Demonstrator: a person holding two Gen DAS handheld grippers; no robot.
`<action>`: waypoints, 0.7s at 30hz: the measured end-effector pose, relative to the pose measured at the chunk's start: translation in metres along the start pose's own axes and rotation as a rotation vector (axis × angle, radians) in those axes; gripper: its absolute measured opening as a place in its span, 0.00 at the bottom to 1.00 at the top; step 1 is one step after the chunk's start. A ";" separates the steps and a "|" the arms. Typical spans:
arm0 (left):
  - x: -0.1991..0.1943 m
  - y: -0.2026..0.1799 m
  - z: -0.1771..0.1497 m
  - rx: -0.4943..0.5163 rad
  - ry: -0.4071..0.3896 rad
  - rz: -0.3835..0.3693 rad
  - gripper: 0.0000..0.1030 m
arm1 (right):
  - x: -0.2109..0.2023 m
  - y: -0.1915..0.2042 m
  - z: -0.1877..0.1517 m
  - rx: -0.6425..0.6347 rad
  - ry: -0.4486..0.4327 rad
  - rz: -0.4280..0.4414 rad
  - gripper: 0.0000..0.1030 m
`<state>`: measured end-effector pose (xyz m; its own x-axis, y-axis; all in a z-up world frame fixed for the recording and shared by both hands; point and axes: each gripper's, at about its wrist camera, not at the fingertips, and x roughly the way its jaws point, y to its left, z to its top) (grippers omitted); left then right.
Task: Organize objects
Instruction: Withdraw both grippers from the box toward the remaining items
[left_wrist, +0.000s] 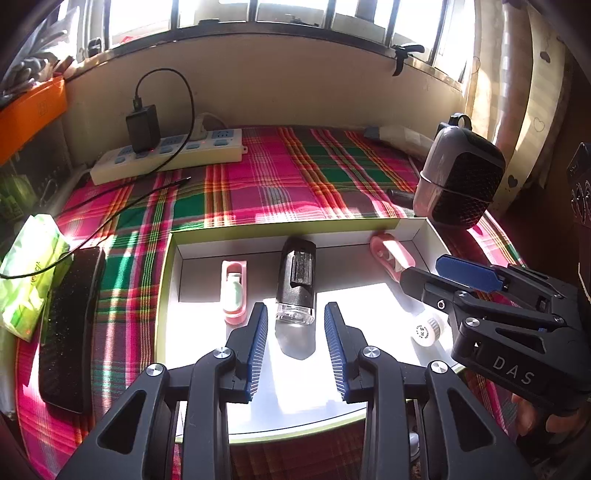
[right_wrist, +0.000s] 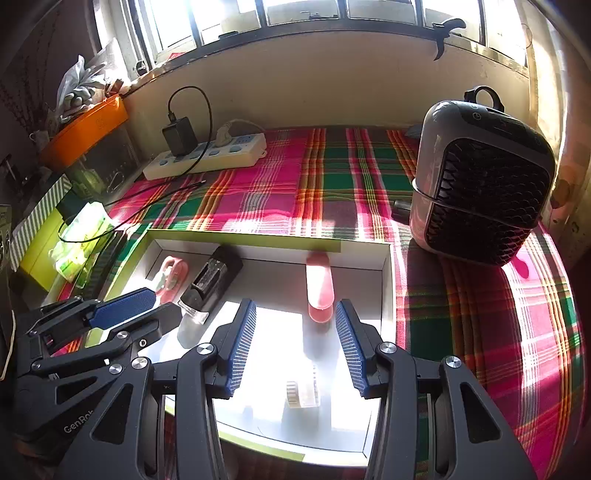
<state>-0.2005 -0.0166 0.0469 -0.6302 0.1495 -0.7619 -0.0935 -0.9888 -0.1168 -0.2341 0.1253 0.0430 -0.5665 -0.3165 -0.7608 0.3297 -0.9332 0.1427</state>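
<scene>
Guessing rigid, light, slick plastic for the black device (left_wrist: 296, 284) lying mid-box (left_wrist: 168, 266) between two pink items, so best pinched across its flat sides, with left gripper (left_wrist: 295, 332) and right gripper (right_wrist: 295, 332) both spread wide, holding nothing.

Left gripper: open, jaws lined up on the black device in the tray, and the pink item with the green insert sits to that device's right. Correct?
One error: the pink item with the green insert lies to the left of the black device, as the left wrist view shows. The rest holds: the left gripper is open, jaws either side of the device's clear end, inside the tray.
</scene>
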 end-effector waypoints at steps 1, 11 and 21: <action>-0.003 0.000 -0.002 -0.001 -0.004 -0.002 0.29 | -0.002 0.001 -0.002 0.000 -0.002 0.001 0.45; -0.024 0.000 -0.021 -0.010 -0.021 0.017 0.29 | -0.021 0.002 -0.022 0.030 -0.017 0.011 0.45; -0.048 0.003 -0.042 -0.014 -0.062 0.034 0.29 | -0.041 0.003 -0.040 0.062 -0.044 0.021 0.45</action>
<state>-0.1380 -0.0262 0.0561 -0.6797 0.1154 -0.7244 -0.0612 -0.9930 -0.1007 -0.1798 0.1420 0.0491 -0.5933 -0.3417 -0.7289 0.2952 -0.9347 0.1979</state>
